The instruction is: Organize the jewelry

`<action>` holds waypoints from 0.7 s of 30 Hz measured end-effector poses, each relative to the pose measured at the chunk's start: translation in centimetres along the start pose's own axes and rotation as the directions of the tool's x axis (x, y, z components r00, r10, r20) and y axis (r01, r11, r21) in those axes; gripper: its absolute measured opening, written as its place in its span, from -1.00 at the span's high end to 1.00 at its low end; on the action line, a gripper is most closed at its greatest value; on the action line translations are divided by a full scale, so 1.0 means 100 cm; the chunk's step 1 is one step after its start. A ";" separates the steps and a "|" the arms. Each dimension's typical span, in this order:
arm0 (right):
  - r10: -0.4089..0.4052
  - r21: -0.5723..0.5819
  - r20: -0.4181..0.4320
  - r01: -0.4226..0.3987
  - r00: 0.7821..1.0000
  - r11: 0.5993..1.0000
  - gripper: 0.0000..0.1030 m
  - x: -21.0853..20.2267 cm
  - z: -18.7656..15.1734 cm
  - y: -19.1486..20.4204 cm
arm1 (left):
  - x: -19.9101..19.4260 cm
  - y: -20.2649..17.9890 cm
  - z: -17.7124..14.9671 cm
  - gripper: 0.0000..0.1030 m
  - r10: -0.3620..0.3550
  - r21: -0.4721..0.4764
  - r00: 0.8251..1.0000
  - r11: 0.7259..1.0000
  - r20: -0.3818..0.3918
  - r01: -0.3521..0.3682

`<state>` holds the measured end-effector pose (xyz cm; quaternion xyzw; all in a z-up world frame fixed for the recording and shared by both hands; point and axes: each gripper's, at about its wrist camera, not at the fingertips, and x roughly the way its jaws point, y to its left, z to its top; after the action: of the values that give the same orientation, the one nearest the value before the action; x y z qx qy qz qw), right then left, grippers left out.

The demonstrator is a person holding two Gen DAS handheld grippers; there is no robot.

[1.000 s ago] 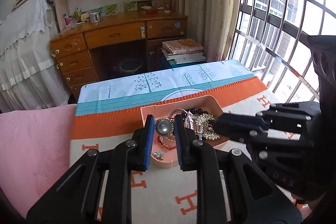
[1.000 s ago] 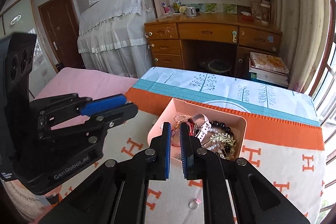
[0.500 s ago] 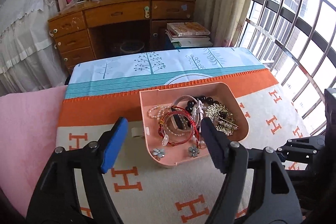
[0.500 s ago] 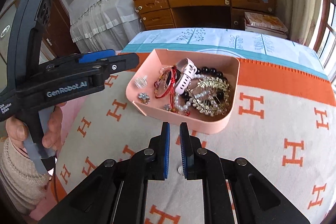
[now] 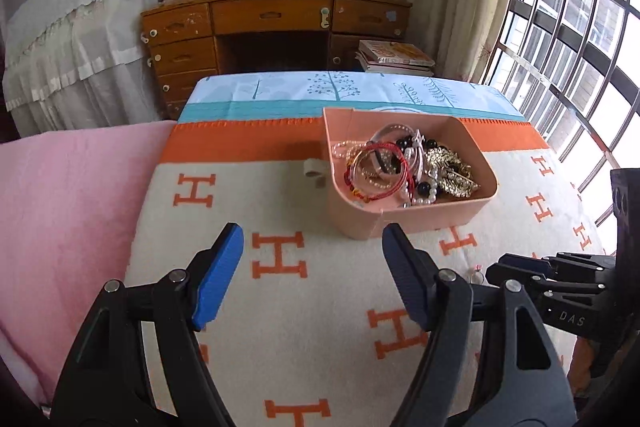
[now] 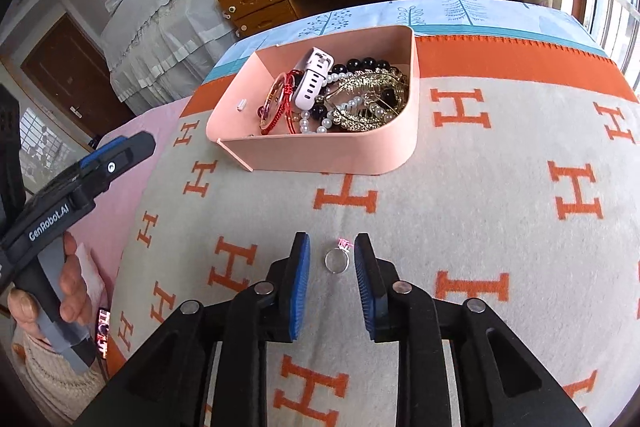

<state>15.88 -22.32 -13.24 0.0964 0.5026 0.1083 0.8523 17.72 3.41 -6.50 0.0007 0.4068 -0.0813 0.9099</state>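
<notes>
Blanket (image 6: 480, 187) in cream with orange H letters, spread over a bed and carrying everything here. Toward its far side, pink tray (image 6: 320, 151) with rounded corners and low walls, resting flat. Inside the tray, piled toward one end: white watch strap (image 6: 310, 83), red string bracelets (image 6: 280, 103), strand of white pearls (image 6: 320, 123), black beads (image 6: 360, 65), gold filigree piece (image 6: 372, 99). Opposite end of the tray mostly bare pink floor.

Well apart from the tray, nearer the viewer, small silver ring (image 6: 336, 259) with a pink stone, lying flat on the blanket. Around the ring, right tool (image 6: 332, 267) with blue pads partly spread, one pad on each side, neither touching the metal. Ring between the pads, not gripped.

To the left, left tool (image 5: 312, 267) held above the blanket with blue pads spread wide and nothing between them, aimed toward the tray. Same tool visible from the right wrist view at the left edge, gripped by a bare hand (image 6: 44, 299).

Beyond the bed, wooden desk (image 5: 276, 15) with drawers, books stacked beside it, barred window on the right.
</notes>
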 end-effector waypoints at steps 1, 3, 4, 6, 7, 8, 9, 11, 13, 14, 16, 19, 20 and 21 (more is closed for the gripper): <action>-0.005 0.002 0.001 0.005 1.000 1.000 0.51 -0.001 -0.004 0.001 | 0.000 0.003 -0.008 -0.35 0.001 -0.024 1.000 1.000 -0.007 -0.001; -0.022 -0.001 -0.002 0.022 1.000 1.000 0.51 0.004 -0.010 0.005 | 0.001 0.006 -0.023 -0.35 0.003 -0.058 1.000 0.998 -0.022 -0.004; -0.028 -0.005 -0.004 0.028 1.000 1.000 0.51 0.006 -0.013 0.007 | 0.002 0.007 -0.030 -0.35 0.005 -0.068 1.000 0.998 -0.028 -0.006; -0.043 -0.012 -0.003 0.042 0.999 0.999 0.51 0.009 -0.015 0.010 | 0.003 0.008 -0.040 -0.35 0.005 -0.079 0.999 0.997 -0.041 -0.008; -0.050 -0.017 0.000 0.050 0.999 0.999 0.51 0.011 -0.014 0.012 | 0.004 0.007 -0.043 -0.35 0.005 -0.081 0.999 0.997 -0.046 -0.009; -0.058 -0.023 0.005 0.058 0.998 0.998 0.50 0.012 -0.015 0.015 | 0.004 0.007 -0.047 -0.35 0.007 -0.082 0.999 0.997 -0.049 -0.011; -0.066 -0.029 0.010 0.066 0.998 0.997 0.50 0.013 -0.014 0.017 | 0.005 0.007 -0.048 -0.35 0.008 -0.084 0.999 0.996 -0.051 -0.013; -0.085 -0.044 0.015 0.085 0.996 0.995 0.51 0.017 -0.013 0.022 | 0.004 0.006 -0.052 -0.35 0.014 -0.086 0.999 0.996 -0.050 -0.018; -0.096 -0.054 0.021 0.097 0.995 0.994 0.51 0.021 -0.013 0.024 | 0.004 0.006 -0.054 -0.35 0.010 -0.093 0.999 0.996 -0.053 -0.015; -0.109 -0.067 0.030 0.111 0.994 0.992 0.51 0.023 -0.014 0.028 | 0.004 0.005 -0.055 -0.35 0.006 -0.095 0.998 0.995 -0.056 -0.011; -0.134 -0.097 0.040 0.137 0.990 0.986 0.51 0.024 -0.013 0.032 | 0.005 0.003 -0.055 -0.35 0.002 -0.093 0.998 0.996 -0.061 -0.008; -0.164 -0.132 0.057 0.170 0.985 0.977 0.54 0.027 -0.014 0.039 | 0.007 -0.001 -0.058 -0.35 -0.001 -0.087 0.998 0.996 -0.067 -0.005; -0.176 -0.141 0.063 0.183 0.982 0.973 0.58 0.028 -0.014 0.041 | 0.007 -0.001 -0.059 -0.35 -0.006 -0.088 0.997 0.996 -0.070 0.000; -0.181 -0.148 0.067 0.189 0.981 0.971 0.59 0.029 -0.014 0.042 | 0.008 -0.002 -0.060 -0.35 -0.009 -0.088 0.997 0.996 -0.073 0.003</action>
<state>15.68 -17.41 -15.22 -0.0139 0.4766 0.0642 0.8767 13.80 3.49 -11.06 -0.0377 0.4431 -0.0658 0.8933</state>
